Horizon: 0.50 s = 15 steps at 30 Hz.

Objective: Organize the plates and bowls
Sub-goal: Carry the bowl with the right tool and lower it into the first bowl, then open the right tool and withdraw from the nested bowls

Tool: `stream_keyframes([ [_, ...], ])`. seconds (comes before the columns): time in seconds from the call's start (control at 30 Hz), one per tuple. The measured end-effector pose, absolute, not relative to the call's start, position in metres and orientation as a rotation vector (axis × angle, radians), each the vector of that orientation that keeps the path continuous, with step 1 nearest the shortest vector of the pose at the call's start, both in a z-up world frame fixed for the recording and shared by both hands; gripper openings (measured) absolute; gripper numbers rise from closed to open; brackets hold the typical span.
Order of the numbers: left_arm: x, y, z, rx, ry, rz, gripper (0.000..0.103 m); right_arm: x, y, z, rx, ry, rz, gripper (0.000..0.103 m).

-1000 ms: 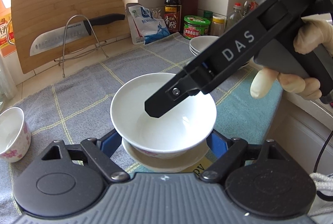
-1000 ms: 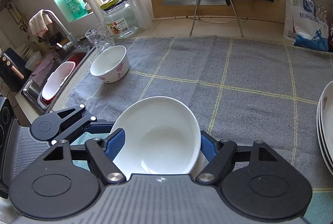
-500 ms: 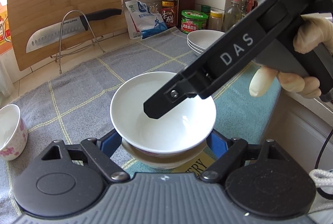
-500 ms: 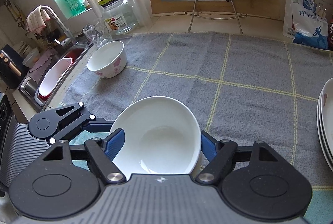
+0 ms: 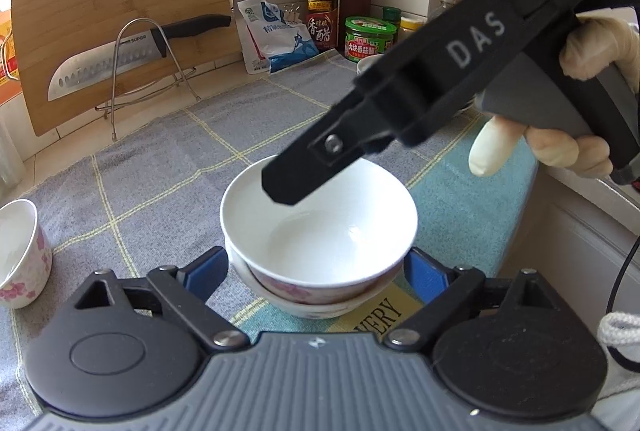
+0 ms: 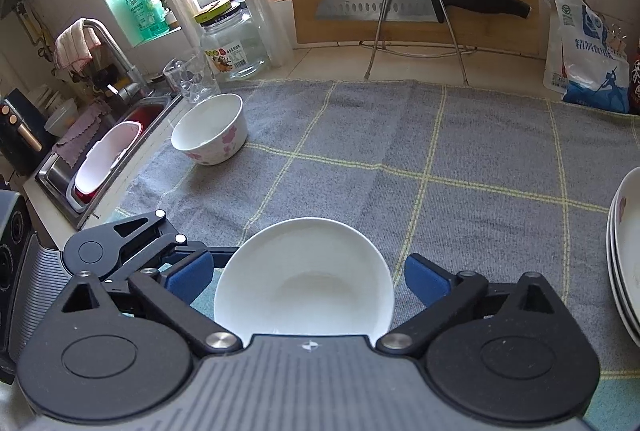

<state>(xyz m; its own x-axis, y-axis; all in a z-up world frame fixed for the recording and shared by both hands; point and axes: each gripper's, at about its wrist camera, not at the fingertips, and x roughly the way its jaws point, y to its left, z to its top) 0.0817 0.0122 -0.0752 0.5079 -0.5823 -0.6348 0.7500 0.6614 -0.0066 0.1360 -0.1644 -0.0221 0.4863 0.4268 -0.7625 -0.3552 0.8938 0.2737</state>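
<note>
Nested white bowl (image 5: pixel 320 227) sat in a second floral bowl (image 5: pixel 308 305) on the grey towel (image 5: pixel 168 167), between the opening, non-touching jaws of left gripper (image 5: pixel 316 271) and right gripper (image 6: pixel 308 279); glazed, rigid, breakable, probably slippery, best pinched at the rim.

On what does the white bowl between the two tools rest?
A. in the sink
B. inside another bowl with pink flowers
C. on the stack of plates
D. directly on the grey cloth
B: in the left wrist view the white bowl sits nested in a second flowered bowl, whose rim shows beneath it on the cloth.
</note>
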Motion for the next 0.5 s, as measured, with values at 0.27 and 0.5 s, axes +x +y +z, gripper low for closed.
stream_keyframes([
  [0.27,0.08,0.03,-0.079,0.278,0.672,-0.792,0.095,0.136,-0.146,-0.017,-0.053,0.91,0.461,0.103],
  [0.5,0.084,0.053,-0.075,0.251,0.669,-0.728,0.095,0.141,-0.124,-0.009,-0.143,0.875,0.504,0.103],
])
